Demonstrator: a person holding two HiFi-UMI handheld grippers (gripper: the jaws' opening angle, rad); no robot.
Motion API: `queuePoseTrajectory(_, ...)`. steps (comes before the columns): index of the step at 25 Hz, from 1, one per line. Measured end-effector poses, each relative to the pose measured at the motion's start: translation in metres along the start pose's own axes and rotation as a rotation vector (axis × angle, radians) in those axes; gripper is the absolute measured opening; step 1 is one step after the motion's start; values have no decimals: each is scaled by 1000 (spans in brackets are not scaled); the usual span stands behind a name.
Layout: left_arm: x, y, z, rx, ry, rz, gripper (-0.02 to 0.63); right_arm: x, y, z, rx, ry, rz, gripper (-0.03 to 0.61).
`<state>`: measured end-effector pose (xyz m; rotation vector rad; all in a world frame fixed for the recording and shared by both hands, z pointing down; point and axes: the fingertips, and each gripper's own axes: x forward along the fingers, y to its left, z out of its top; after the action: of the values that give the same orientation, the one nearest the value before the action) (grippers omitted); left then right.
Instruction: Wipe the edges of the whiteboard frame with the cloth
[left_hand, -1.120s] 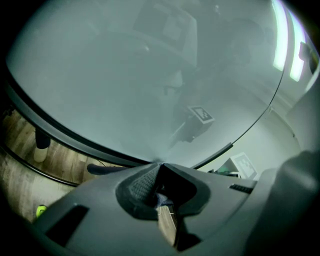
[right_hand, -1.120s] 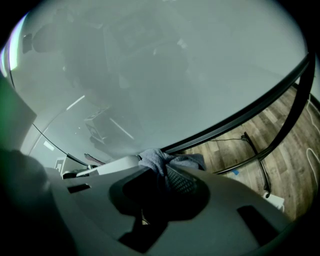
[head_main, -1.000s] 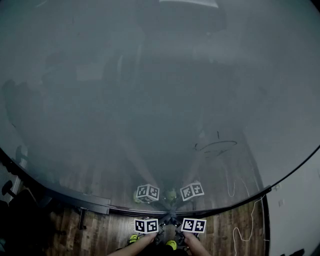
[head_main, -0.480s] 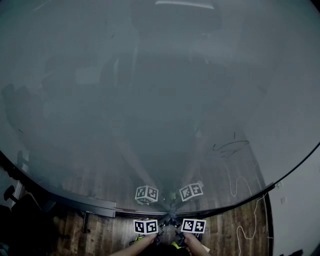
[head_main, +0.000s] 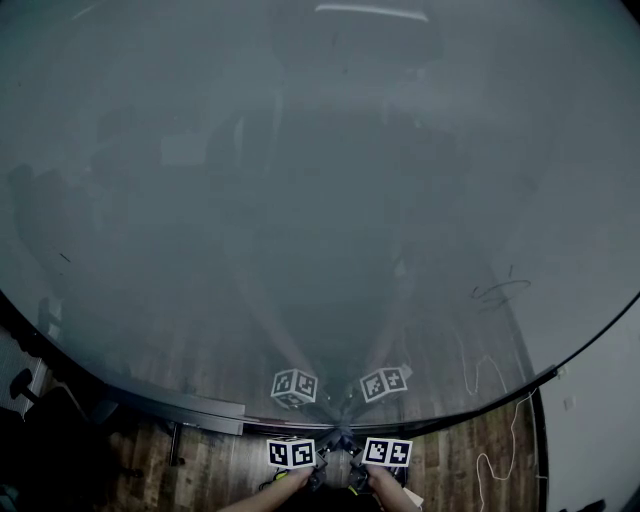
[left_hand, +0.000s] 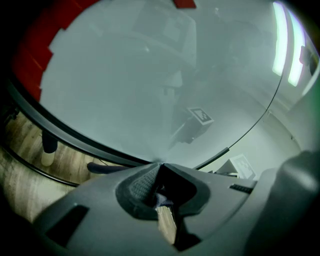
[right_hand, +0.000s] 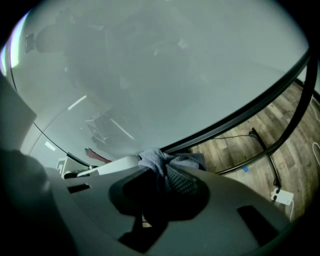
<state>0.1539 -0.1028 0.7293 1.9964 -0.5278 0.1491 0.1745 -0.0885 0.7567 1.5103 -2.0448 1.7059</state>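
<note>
head camera looks steeply down from above the person, close to the whiteboard (head_main: 320, 200), which fills most of its view; wooden floor (head_main: 220, 465) lies along the near edge. the camera on the left gripper (left_hand: 159, 172) looks along its jaws and up across the board from just beside the lower frame (left_hand: 75, 142), floor at left. the right gripper (right_hand: 159, 175) camera mirrors it, floor at right. all three views share frame and floor; both gripper views share the cloth (right_hand: 165, 161) at the jaw tips.

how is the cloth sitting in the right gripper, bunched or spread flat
Bunched. The right gripper view shows the grey-blue cloth wadded into a lump between the shut jaws of the right gripper, at the whiteboard frame.
</note>
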Motion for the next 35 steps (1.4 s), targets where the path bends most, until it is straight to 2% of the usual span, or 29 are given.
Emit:
queuePoseTrajectory(10,-21,9,11,9,-30,3,35,16,18,-7,-13,10,14,72)
queuePoseTrajectory(13,-24,12,11,23,-32,29,35,17,21,-7,-17,22,14,72)
queuePoseTrajectory(16,-25,13,12,2,-61,45,35,19,22,-7,-36,50,15,72)
queuePoseTrajectory(22,-27,15,14,-21,-108,60,35,21,25,-7,-58,87,60,72)
queuePoseTrajectory(27,-33,16,14,-35,-153,114,35,24,29,-13,-86,126,82,72)
queuePoseTrajectory(35,-37,15,17,3,-208,171,35,27,33,-15,-119,176,158,72)
